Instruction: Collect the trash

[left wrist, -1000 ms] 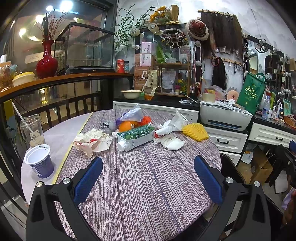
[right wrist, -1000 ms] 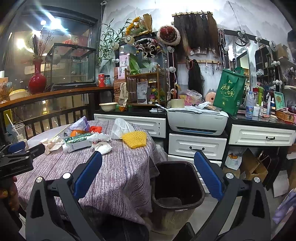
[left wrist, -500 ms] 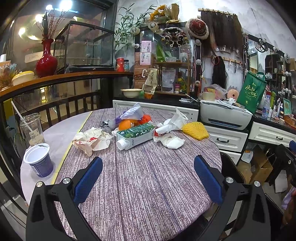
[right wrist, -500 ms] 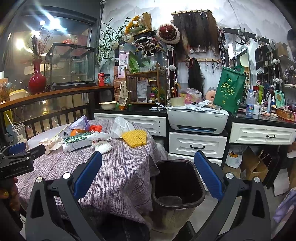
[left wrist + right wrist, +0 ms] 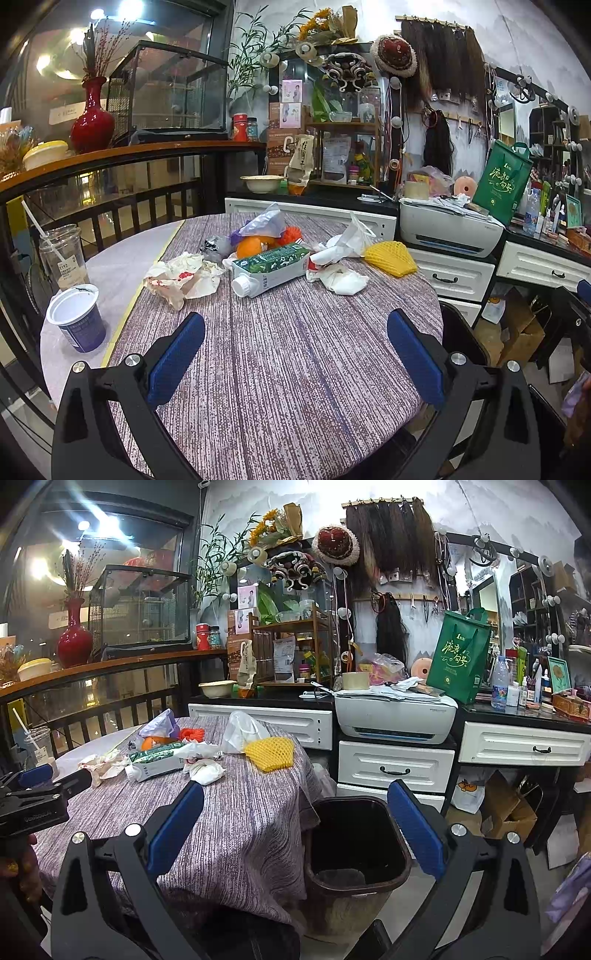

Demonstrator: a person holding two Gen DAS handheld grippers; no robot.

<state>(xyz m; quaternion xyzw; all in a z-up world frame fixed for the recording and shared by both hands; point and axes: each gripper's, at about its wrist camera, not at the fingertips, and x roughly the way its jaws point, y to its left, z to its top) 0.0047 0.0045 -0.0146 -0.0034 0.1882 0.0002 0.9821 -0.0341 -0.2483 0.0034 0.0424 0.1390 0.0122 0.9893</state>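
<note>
Purple-striped tablecloth (image 5: 295, 350), green-white carton (image 5: 271, 267), yellow foam net (image 5: 388, 258).

Bright indoor light; ceiling-lamp glare streaks upper left; strong fisheye bending, dark corners.

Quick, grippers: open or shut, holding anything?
Left gripper: open, empty, above the table.
Right gripper: open, empty, pointed toward the bin.

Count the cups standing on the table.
2: a clear plastic cup with a straw at the table's left edge, and a blue paper cup just in front of it. The trash pile could hide others.
</note>
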